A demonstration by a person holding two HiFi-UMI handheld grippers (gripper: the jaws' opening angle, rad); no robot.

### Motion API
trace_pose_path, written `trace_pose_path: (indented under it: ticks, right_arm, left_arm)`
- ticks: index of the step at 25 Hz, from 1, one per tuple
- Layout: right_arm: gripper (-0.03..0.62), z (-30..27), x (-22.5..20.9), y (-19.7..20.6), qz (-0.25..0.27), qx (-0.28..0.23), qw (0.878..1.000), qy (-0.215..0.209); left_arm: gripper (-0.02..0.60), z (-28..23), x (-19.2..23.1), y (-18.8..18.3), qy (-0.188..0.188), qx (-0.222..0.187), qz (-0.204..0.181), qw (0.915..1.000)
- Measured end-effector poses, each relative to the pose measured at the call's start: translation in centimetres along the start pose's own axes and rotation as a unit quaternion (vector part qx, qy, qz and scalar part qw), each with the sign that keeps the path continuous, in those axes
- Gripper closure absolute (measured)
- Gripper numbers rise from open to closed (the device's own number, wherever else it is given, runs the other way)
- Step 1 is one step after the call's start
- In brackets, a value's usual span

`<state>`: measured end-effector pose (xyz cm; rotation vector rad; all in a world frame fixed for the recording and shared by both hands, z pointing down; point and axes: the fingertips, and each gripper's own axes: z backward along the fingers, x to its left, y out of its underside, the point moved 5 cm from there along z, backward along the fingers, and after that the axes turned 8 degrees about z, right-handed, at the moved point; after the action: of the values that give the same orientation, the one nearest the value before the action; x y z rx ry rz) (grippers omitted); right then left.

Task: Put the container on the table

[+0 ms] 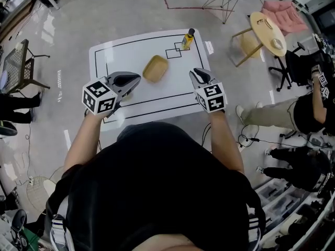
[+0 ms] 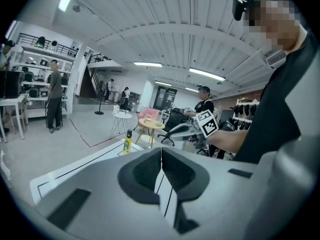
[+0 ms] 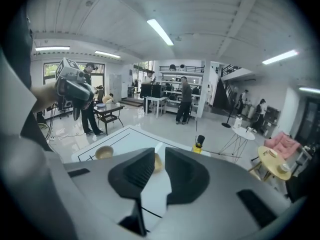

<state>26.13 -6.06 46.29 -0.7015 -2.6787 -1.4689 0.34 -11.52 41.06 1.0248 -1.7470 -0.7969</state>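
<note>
A tan, shallow container (image 1: pixel 155 68) lies on the white table (image 1: pixel 104 56) marked with black lines, between my two grippers and a little beyond them. Through the gap of the right gripper (image 3: pixel 159 154) a sliver of the container (image 3: pixel 158 162) shows. The right gripper (image 1: pixel 196 73) hovers above the table's near right part, its jaws slightly apart and empty. To the container's left hangs the left gripper (image 1: pixel 135 79), whose fingertips meet in its own view (image 2: pixel 161 151) with nothing between them.
A yellow bottle with a black cap (image 1: pixel 188 38) stands at the table's far right edge. A small tan bowl (image 3: pixel 104 152) sits on the table's left side, mostly under the left gripper in the head view. A round wooden table (image 1: pixel 268 33), chairs and people stand around.
</note>
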Motion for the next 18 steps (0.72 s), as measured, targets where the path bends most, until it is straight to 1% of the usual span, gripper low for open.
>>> trace_pose_path:
  ticks: [3,7,13,18]
  right_arm:
    - [0.531,1.2,-0.9,-0.6,-0.009,-0.014,1.0,0.019]
    - [0.537,2.2,-1.4,-1.1,-0.02,-0.022,0.999,0.036]
    - [0.54,3.2,-1.6,-1.5,-0.029,-0.038,0.998,0.044]
    - [0.54,3.8,-1.6,-1.7,-0.039,-0.047,0.997,0.046]
  left_arm:
    - [0.572,-0.5,-0.5,-0.3,0.006,0.003,-0.009,0.9999]
    - [0.572,-0.1,-0.4,-0.8,0.002,-0.002,-0.014,0.9999]
    - [0.573,0.6,-0.2,-0.8,-0.007,-0.007,-0.014,0.9998]
    - [0.572,0.5,-0.2,-0.8,-0.007,-0.009,-0.013,0.9999]
